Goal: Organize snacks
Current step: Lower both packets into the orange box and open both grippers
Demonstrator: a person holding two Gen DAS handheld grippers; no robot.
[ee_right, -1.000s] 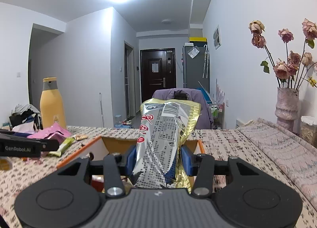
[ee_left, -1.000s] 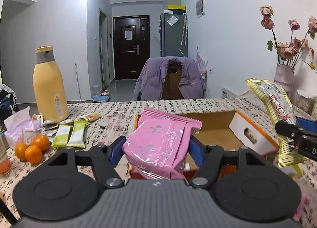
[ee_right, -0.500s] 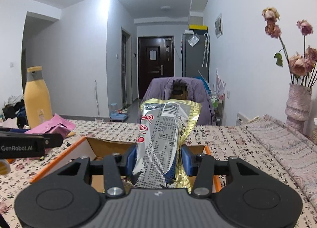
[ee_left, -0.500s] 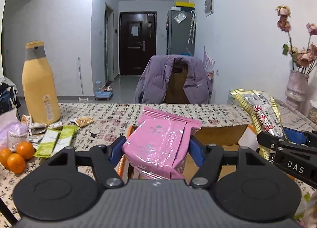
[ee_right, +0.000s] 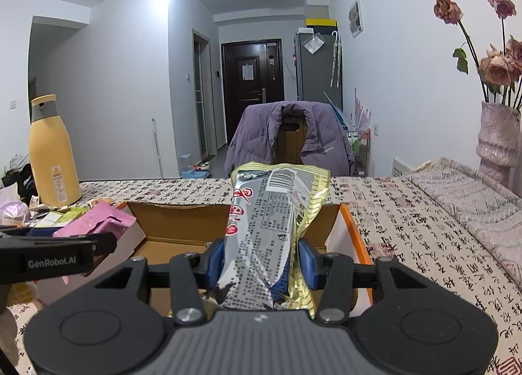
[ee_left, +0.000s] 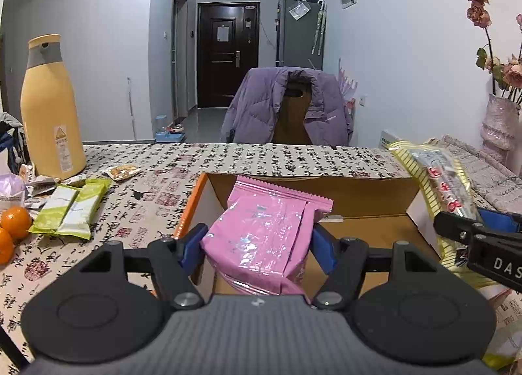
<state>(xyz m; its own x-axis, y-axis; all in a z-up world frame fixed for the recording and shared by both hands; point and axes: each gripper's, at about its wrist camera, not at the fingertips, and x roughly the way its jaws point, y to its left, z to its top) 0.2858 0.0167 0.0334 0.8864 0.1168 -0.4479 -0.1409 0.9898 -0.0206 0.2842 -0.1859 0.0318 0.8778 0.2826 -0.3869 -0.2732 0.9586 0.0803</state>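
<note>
Now left gripper [ee_left: 257,244] jaws pinching pink snack pack [ee_left: 264,238] over open cardboard box [ee_left: 359,195] on desk [ee_left: 254,156]; right gripper [ee_right: 261,260] jaws pinching gold-and-silver snack bag [ee_right: 270,228] above same box.

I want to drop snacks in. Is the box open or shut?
Open. The box has no lid over it; its brown inside shows, with the pink bag held above it.

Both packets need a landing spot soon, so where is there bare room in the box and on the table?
The cardboard box floor looks bare behind the pink packet and toward the gold packet. The tablecloth right of the box is free. Left is crowded: green packets, oranges, yellow bottle.
</note>
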